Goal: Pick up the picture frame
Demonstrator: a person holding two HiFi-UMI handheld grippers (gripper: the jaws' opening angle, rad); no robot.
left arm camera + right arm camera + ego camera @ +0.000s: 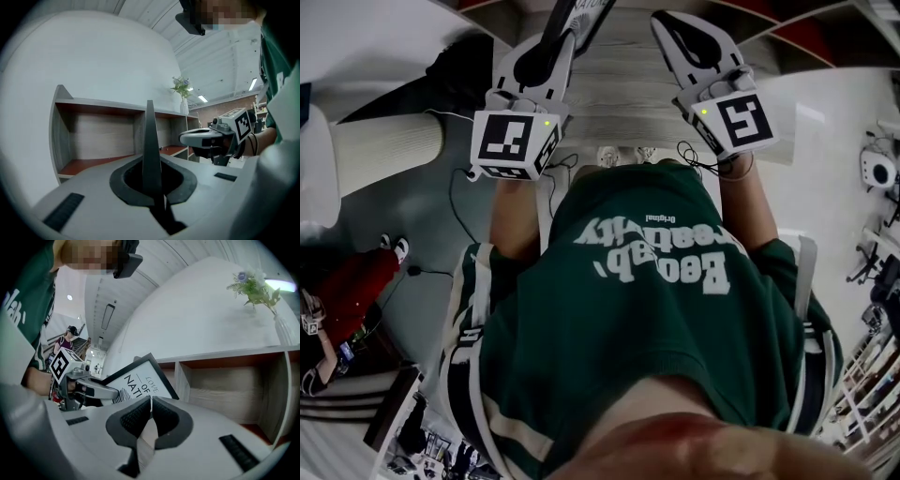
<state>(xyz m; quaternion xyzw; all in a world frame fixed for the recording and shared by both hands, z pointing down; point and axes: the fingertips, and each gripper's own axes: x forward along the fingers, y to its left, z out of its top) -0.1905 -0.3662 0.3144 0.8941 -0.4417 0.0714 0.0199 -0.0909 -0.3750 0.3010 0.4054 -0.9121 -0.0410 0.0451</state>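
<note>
L tool (pixel 151 185) held level — clamps picture frame (pixel 138 380) edge-on.

We seem to be in a staged home corner inside a big hall. An open wooden shelf unit (pixel 93 140) stands against a curved white wall (pixel 93 61), with a vase of flowers (pixel 183 96) on top. At upper right, a ribbed industrial ceiling (pixel 225 51) carries strip lights (pixel 202 99).

The shelf unit's (pixel 103 104) compartments stand open ahead, split only by upright dividers (pixel 138 133). On its top a vase of flowers (pixel 183 104) blocks one end. Nearer in, the picture frame (pixel 140 376), clamped upright in the left gripper (pixel 564 39), walls off the side toward the right gripper (pixel 667 26).
</note>
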